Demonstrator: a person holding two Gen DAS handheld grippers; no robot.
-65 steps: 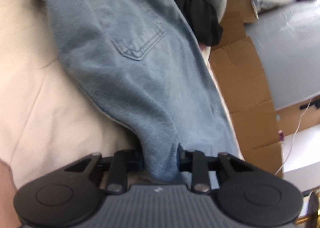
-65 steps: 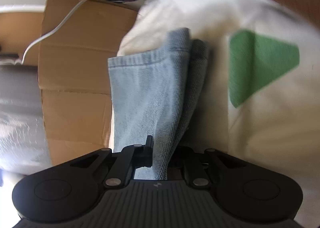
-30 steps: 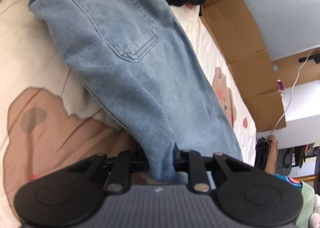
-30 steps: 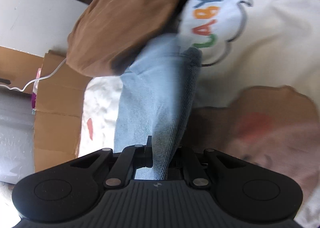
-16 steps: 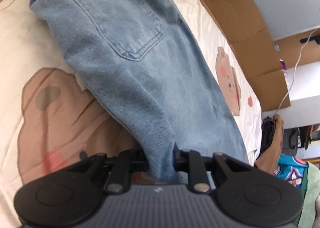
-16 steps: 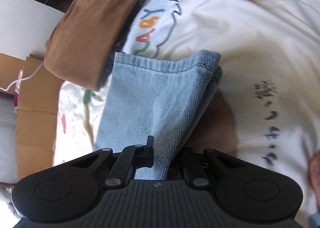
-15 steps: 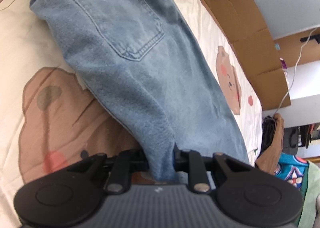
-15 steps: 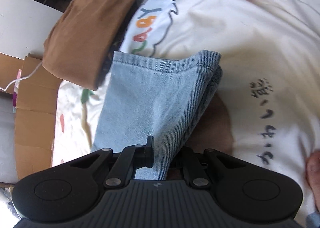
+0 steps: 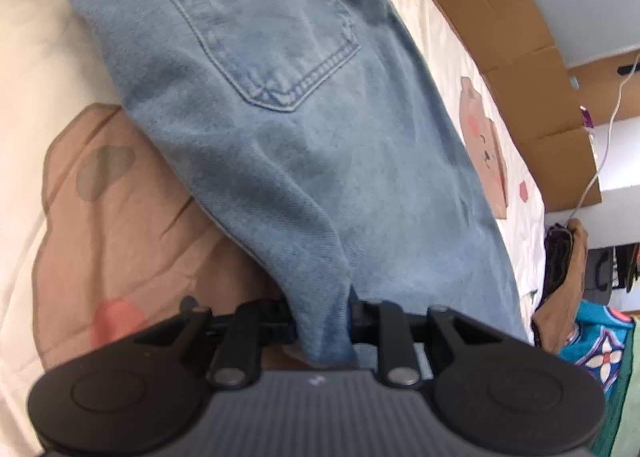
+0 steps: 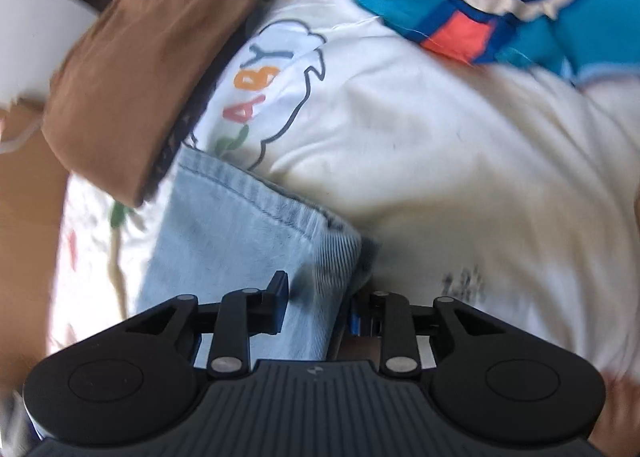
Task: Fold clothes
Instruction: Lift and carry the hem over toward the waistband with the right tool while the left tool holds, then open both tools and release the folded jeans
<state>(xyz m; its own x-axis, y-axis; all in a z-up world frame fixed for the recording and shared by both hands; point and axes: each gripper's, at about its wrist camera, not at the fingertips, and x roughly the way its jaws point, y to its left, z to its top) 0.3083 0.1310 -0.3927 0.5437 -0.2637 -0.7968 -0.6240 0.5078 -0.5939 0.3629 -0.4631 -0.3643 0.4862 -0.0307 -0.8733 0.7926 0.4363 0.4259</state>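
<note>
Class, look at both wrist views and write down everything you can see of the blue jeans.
The jeans are light blue, faded denim with a stitched back pocket. They lie stretched across a cream cartoon-printed bedspread. The left gripper pinches a bunched fold of denim. At the other end, the hemmed leg cuff lies between the right gripper jaws, which have just been opening. A brown garment lies beside the cuff.

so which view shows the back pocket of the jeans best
The left wrist view: the back pocket lies face up with its stitched outline clear, on the jeans. The right wrist view shows no pocket, only the hemmed leg end between that gripper's fingers.
</note>
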